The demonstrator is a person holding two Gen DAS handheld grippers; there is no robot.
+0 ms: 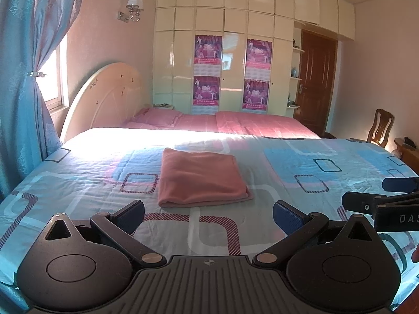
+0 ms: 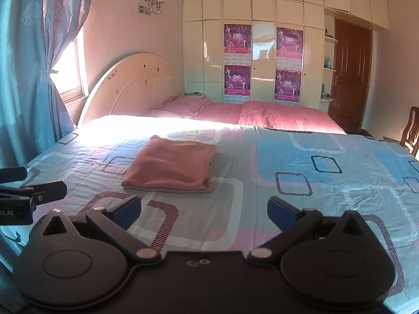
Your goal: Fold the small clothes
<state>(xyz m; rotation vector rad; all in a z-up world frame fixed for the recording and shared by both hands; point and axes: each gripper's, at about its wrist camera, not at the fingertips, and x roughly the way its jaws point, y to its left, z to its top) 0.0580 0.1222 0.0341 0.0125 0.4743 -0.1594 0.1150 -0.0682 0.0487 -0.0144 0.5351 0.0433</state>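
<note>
A pink garment (image 1: 200,178) lies folded into a neat rectangle on the blue patterned bedspread (image 1: 301,172). In the right wrist view the same folded garment (image 2: 171,164) sits ahead and to the left. My left gripper (image 1: 208,216) hovers just short of the garment's near edge, open, nothing between its blue pads. My right gripper (image 2: 204,210) is also open and empty, off to the garment's right and nearer than it. Each gripper shows at the edge of the other's view: the right gripper (image 1: 366,196) and the left gripper (image 2: 39,183).
A second bed with a pink cover (image 1: 248,123) lies beyond the blue bedspread, with a cream headboard (image 1: 104,96) at the left. Blue curtains (image 1: 21,78) hang at the far left. A wooden chair (image 1: 379,128) and brown door (image 1: 316,78) stand at the right.
</note>
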